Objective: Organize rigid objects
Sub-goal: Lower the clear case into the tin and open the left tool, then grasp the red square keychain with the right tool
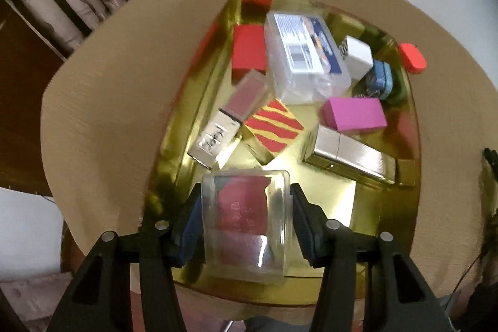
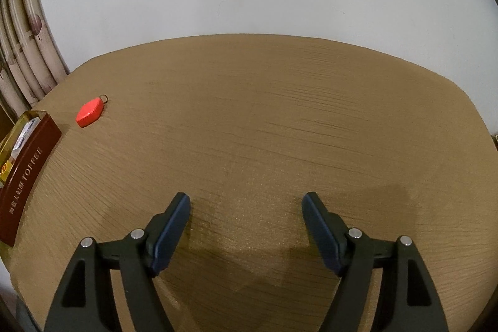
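Between left gripper [image 1: 246, 220] pads: clear case [image 1: 246, 223]

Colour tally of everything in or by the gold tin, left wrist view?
Red/orange: 2, block, tag on the table outside the tin
Clear cases: 2
Pink: 1
White: 1
Blue: 1
Striped: 1
Silver: 2
Total: 10

Dim, warm indoor light; glare flares on the gold tin [image 1: 382, 207], motion blur smears the left view, soft shadows darken the worktop [image 2: 264, 120], and fisheye edges bend.
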